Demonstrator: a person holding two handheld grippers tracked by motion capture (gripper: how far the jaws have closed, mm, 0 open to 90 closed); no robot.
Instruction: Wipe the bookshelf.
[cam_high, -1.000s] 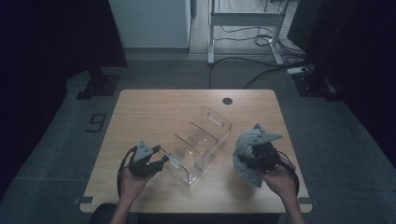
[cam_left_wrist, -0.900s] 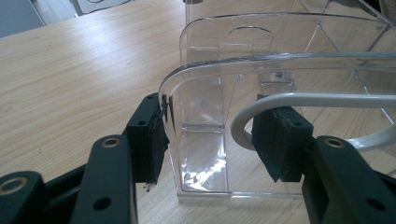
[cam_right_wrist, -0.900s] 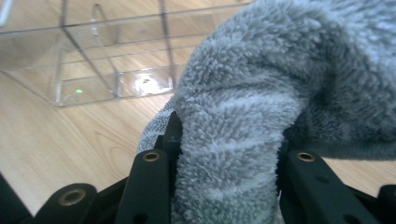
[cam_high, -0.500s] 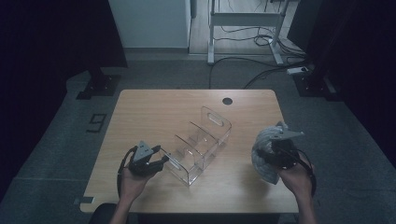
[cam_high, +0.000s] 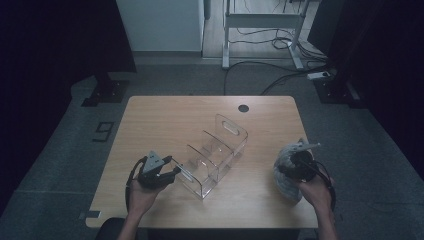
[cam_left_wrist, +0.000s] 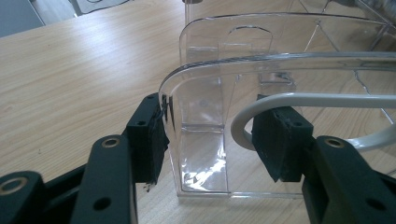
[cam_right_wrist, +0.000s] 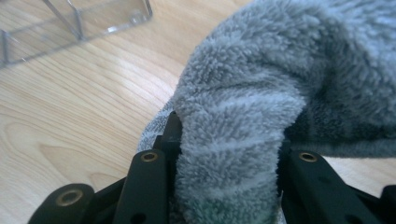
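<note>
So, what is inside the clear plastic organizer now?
The clear organizer holds nothing in its compartments; the wooden table shows through. The left gripper straddles its end wall.

One wooden table (cam_high: 165, 125) is counted. One clear acrylic organiser (cam_high: 215, 155) is listed at its middle, with three compartments counted inside. One grey fluffy cloth (cam_high: 286, 172) is recorded at the near right. Two grippers are entered: left gripper (cam_high: 170, 172), right gripper (cam_high: 295, 170). One round grommet hole (cam_high: 243, 108) is noted at the far edge.
</note>
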